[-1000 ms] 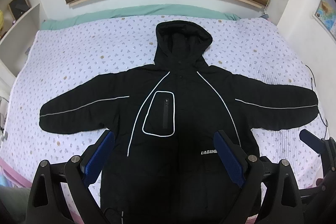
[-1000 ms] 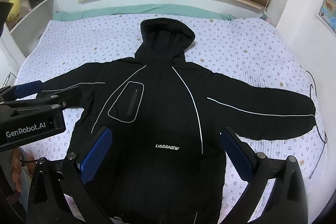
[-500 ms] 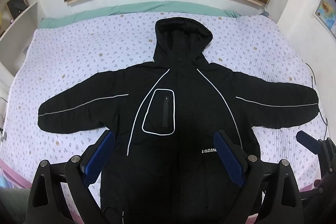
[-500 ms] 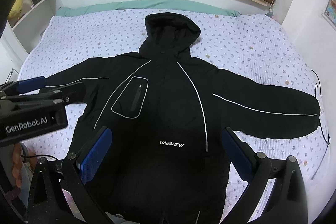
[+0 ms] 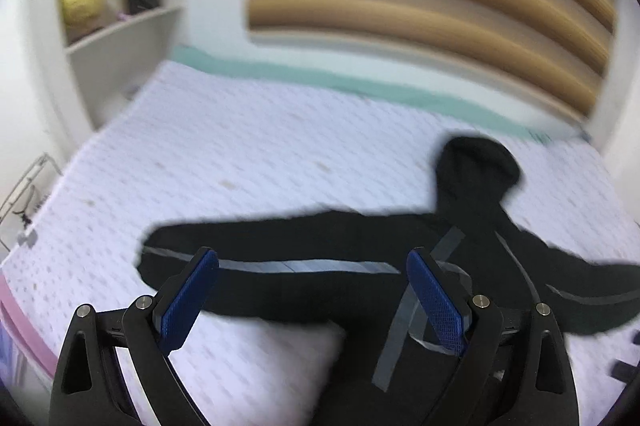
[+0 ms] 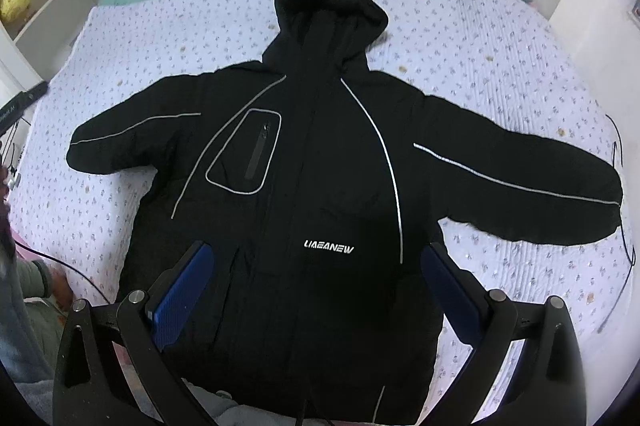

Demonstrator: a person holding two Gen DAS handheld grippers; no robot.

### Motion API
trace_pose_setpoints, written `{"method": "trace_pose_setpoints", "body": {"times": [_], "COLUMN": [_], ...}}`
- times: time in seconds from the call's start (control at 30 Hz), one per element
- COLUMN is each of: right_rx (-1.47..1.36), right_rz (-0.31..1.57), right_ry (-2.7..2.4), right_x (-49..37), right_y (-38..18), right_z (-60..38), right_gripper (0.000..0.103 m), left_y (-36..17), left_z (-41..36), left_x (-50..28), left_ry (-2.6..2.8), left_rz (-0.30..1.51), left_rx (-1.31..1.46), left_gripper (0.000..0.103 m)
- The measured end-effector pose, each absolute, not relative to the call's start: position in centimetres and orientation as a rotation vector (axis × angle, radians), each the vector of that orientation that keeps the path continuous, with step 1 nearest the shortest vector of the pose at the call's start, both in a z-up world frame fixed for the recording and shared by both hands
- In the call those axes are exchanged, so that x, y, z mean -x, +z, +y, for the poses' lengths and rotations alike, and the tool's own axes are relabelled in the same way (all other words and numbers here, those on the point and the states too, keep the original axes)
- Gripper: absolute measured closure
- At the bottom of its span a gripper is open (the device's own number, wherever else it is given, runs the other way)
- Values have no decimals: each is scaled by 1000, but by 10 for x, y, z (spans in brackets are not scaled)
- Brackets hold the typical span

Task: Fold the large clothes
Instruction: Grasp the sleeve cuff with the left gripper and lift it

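Note:
A black hooded jacket (image 6: 320, 162) with grey reflective piping lies face up on the bed, both sleeves spread out and the hood toward the wall. My right gripper (image 6: 316, 286) hovers open over the jacket's lower front, holding nothing. In the blurred left wrist view the jacket (image 5: 472, 226) sits to the right, and its left sleeve (image 5: 260, 262) stretches across the frame. My left gripper (image 5: 312, 294) stands open above that sleeve, with nothing between its blue pads.
The bed (image 6: 500, 38) has a white floral cover and a green strip at its head. White shelves (image 5: 112, 18) with a yellow ball stand at the left. A black cable (image 6: 620, 162) trails off the bed's right edge. A sleeve (image 6: 24, 310) shows at lower left.
The left gripper has swung fast to the left, from over the jacket's body to over its left sleeve. The right gripper has moved closer to the jacket. Both stayed open.

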State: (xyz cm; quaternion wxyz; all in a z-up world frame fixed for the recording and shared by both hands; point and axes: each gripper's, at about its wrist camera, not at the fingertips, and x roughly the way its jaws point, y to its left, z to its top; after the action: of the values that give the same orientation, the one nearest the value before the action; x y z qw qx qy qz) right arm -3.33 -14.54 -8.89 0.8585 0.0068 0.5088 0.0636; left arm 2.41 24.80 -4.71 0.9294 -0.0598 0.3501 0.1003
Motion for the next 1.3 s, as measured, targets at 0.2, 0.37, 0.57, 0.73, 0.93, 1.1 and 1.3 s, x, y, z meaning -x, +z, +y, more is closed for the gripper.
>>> {"method": "trace_pose_setpoints", "body": {"times": [0.2, 0.37, 0.57, 0.73, 0.93, 1.1, 1.3], "right_rx": [-160, -196, -203, -194, -213, -273, -294], "right_rz": [1104, 1141, 1216, 1259, 1282, 1291, 1303], "right_ry": [79, 6, -36, -18, 4, 13, 61], "right_x": [20, 6, -13, -21, -20, -23, -26], "right_y": [-105, -115, -132, -145, -154, -161, -166], "right_z": [-158, -162, -155, -140, -139, -149, -149], "right_gripper": [0, 0, 0, 0, 0, 0, 0], "left_y": [-118, -198, -288, -335, -329, -246, -165], "left_z": [406, 485, 539, 544, 530, 468, 337], "left_x": [-32, -37, -31, -49, -61, -71, -88], "left_ry": [381, 453, 486, 412, 409, 220, -333], "left_rz": [662, 738, 714, 704, 609, 509, 366], "left_rx": [432, 643, 956, 1169, 1194, 898, 751], "left_gripper": [8, 8, 8, 10, 80, 87, 87]}}
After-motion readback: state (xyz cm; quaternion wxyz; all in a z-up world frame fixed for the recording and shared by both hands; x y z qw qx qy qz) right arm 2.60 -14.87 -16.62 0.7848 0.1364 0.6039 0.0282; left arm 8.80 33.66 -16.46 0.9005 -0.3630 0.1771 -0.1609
